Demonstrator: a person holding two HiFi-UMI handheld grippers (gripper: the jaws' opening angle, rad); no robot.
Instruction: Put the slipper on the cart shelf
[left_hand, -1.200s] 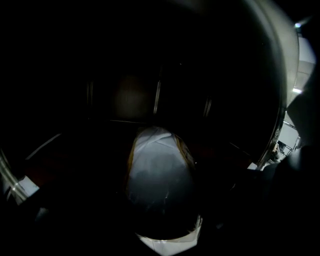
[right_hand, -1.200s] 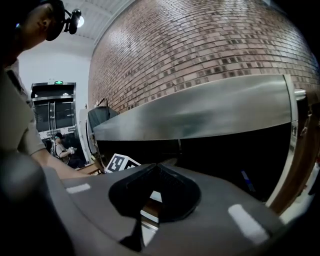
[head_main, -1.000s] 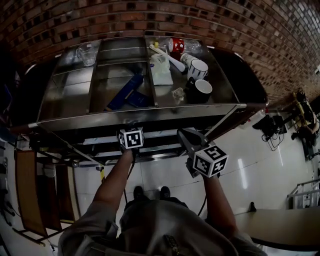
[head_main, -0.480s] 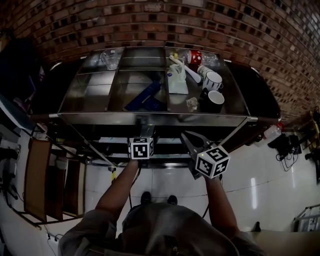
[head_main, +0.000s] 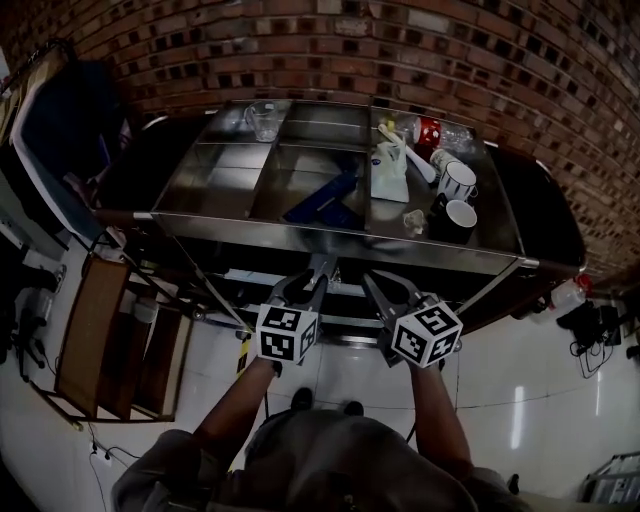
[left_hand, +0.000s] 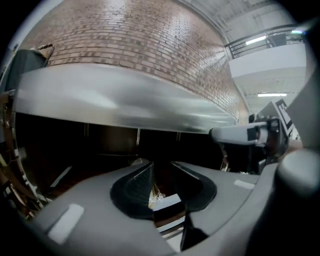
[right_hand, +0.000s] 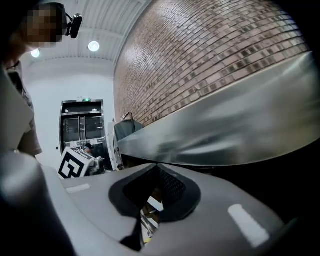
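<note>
The blue slipper lies in the middle compartment of the steel cart's top tray. Both grippers hang in front of the cart, just below its front rim and apart from the slipper. My left gripper has just been closing; its jaws stand a narrow gap apart with nothing between them. To its right, the right gripper has its pads together and holds nothing. In both gripper views the rim fills the upper part and hides the slipper.
On the tray's right part stand a white mug, a black mug, a red-labelled bottle and a white packet; a glass jug is at the back left. A brick wall is behind; a wooden rack stands at the left.
My left gripper has come out from under the cart's top and risen, so its fingers now show. The right gripper shifted a little. The cart sits further right in the head view.
</note>
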